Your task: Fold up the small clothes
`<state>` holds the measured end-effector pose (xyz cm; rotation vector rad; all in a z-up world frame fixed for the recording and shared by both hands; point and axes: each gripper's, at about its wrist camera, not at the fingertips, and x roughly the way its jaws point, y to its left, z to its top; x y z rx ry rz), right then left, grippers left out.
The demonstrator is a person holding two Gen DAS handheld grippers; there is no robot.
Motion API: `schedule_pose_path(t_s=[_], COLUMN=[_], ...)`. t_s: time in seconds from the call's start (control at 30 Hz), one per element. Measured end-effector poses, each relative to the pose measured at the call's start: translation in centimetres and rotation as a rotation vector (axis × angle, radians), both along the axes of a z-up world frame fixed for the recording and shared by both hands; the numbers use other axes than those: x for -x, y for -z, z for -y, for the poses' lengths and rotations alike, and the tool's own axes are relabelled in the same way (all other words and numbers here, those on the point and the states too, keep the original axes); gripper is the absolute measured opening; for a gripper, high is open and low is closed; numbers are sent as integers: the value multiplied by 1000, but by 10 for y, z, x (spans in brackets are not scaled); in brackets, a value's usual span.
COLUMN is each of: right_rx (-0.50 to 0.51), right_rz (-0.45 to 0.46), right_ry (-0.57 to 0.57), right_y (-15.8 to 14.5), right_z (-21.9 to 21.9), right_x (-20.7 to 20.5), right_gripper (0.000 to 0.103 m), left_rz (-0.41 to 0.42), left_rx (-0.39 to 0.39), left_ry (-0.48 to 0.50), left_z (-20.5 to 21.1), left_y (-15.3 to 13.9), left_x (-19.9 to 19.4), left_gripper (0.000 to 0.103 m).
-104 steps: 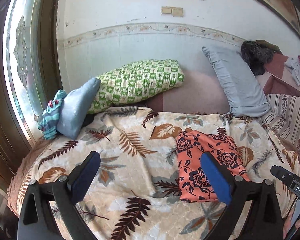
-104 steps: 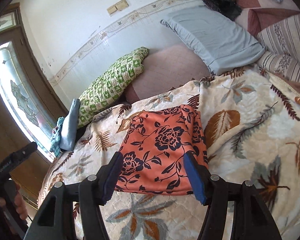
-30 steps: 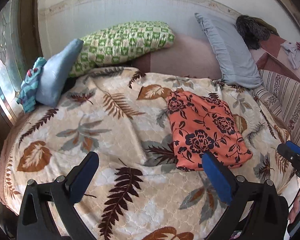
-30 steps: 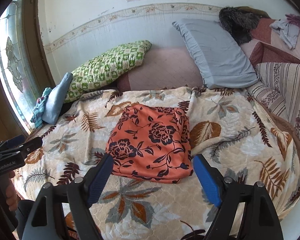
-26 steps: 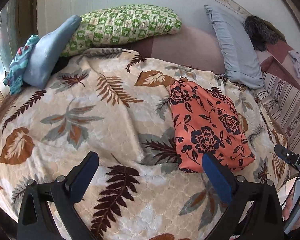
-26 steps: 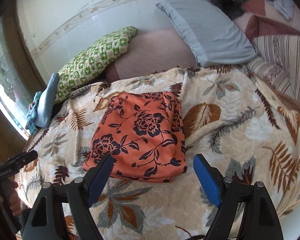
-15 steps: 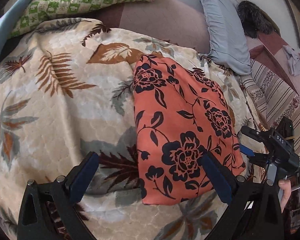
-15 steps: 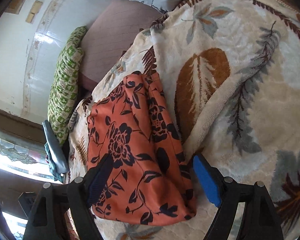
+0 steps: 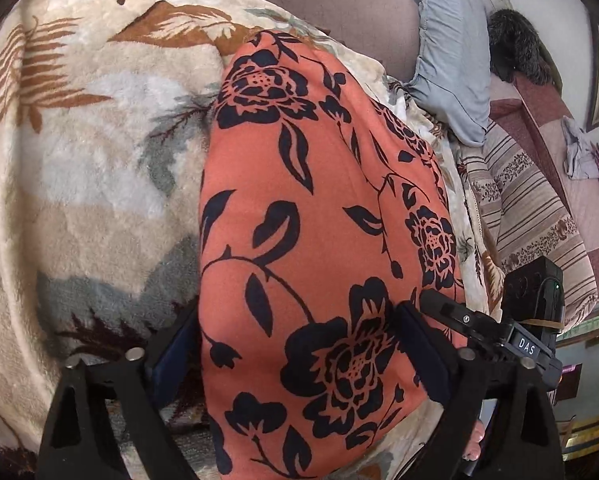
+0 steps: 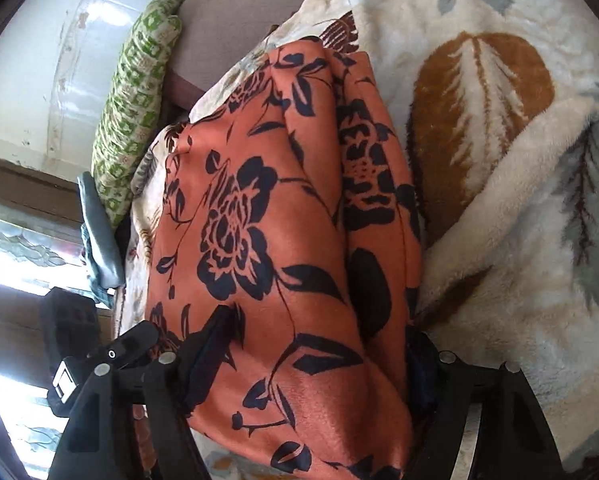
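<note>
- Garment [image 9: 323, 216]: orange-coral cloth, printed with dark navy roses, leaves and thin stems.
- State: folded into a compact, roughly rectangular bundle; top face smooth, slightly domed.
- Right wrist view [image 10: 283, 240]: layered fold edges run along its 3 o'clock side, from 12 toward 5 o'clock; a small pucker sits at the 10 o'clock corner.
- Pose: lying flat, long axis running from 6 o'clock up to 12 o'clock in both views.
- Place: fills the centre of each view; near end at 6 o'clock, far end narrowing toward 12 o'clock.
- Left wrist view: straight folded edge on the 9 o'clock side, rounder edge on the 3 o'clock side.
</note>
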<state>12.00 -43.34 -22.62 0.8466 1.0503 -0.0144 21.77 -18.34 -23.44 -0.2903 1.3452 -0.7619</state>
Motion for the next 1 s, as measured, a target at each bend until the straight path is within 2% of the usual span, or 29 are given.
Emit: schedule_pose_path(t_s=[0.07, 0.13, 0.17, 0.23, 0.43, 0.5, 0.67, 0.77, 0.83, 0.93, 1.0], right_rx=[-36, -49, -26, 38, 267, 339, 444, 443, 495, 489, 436], right_rz=[4, 6, 8, 17, 109, 146, 245, 301, 329, 267, 211], right_ry=[33, 36, 23, -3, -62, -73, -82, -77, -85, -105, -107], right_y=[3, 4, 2, -4, -34, -44, -67, -77, -84, -77, -68], right_z=[7, 10, 7, -2, -30, -39, -55, -62, -73, -80, -75], right_x=[3, 5, 4, 1, 6, 8, 14, 16, 15, 5, 1], right_gripper=[66, 62, 62, 62, 57, 57, 57, 57, 57, 57, 59], left_rz=[8, 11, 11, 32, 120, 161, 268, 314, 330, 336, 287], left_rx=[-14, -15, -17, -9, -22, -22, -32, -30, -31, -103, -136], left_ry=[7, 1, -7, -17, -7, -5, -2, -17, -20, -7, -10], left_z=[7, 9, 8, 5, 2, -1, -15, -30, -36, -33, -29], left_y=[0, 2, 2, -1, -23, -36, -71, -89, -97, -93, -77], left_x=[-3, -5, -5, -2, 5, 8, 16, 24, 27, 31, 30], left_gripper=[82, 77, 75, 63, 46, 44, 43, 43, 43, 43, 43])
